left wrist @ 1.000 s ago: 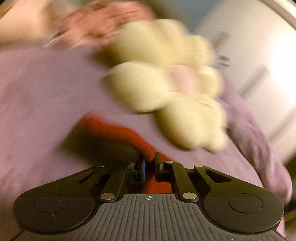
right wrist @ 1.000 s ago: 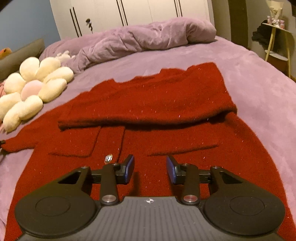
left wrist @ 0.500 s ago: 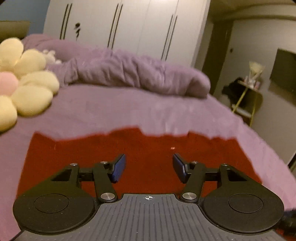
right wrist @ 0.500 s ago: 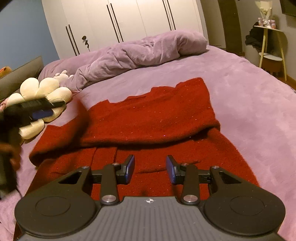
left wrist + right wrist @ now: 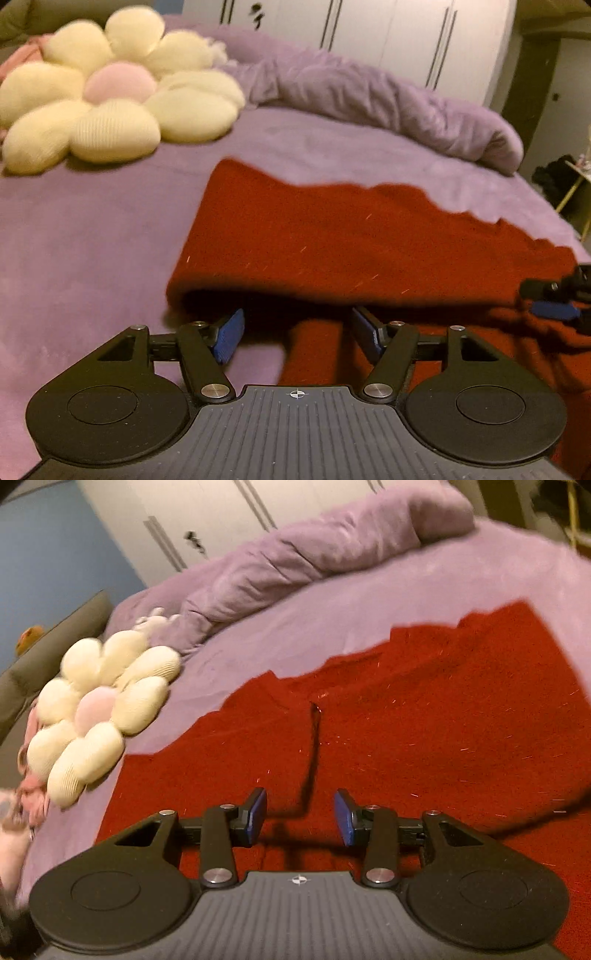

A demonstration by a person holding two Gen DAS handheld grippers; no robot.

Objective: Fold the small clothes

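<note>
On the purple bed [image 5: 92, 240], nearest the left wrist view, the left hand-held gripper [image 5: 295, 334] is now spread and empty, having let go of the red sweater [image 5: 332, 243] it pinched a second ago. Its side now lies doubled over at 12 o'clock, so one fold looks done. The right hand-held gripper [image 5: 300, 818] stays spread above the knit. At 10 o'clock sits a flower cushion [image 5: 110, 96]. No readable writing shows.
</note>
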